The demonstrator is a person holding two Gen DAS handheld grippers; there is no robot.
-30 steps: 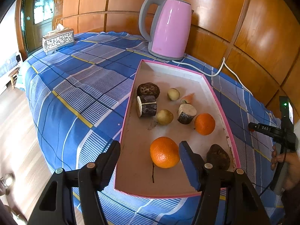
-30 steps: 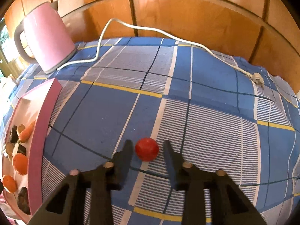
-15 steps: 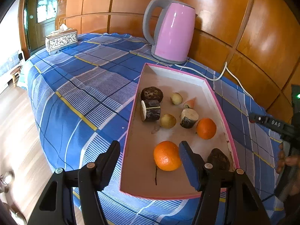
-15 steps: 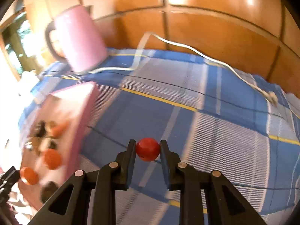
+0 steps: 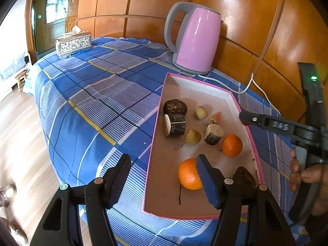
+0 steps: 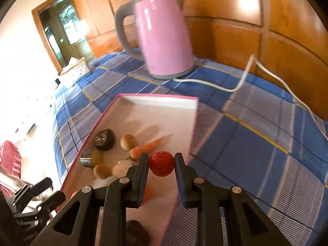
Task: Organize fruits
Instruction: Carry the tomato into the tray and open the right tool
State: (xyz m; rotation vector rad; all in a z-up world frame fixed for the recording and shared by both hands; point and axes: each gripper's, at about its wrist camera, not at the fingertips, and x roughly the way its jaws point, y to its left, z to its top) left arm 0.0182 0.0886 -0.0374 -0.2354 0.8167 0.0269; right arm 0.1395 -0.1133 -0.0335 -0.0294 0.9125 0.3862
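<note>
R gripper point(image 6: 161, 164) is clenched on a small red fruit point(image 6: 161, 163), pads pressing both its sides; fruit sits right btwn the fingertips, held over the pink-rimmed tray point(image 6: 155, 97) near its right wall. Beyond the jaws in that tray: a carrot point(image 6: 146, 147), a pale round piece point(image 6: 127, 141) and a dark lump point(image 6: 104, 136) further left. L gripper point(image 5: 164, 176) is released, jaws wide apart w/ nothing gripped; the tray's near left corner lies btwn them. A big orange point(image 5: 188, 174) rests in the tray just inside the right finger, not touched by the left one. A smaller orange point(image 5: 231, 145) lies ahead of the right finger. Pink kettle point(image 5: 194, 47) stands far ahead on the blue checked cloth point(image 5: 92, 102).
</note>
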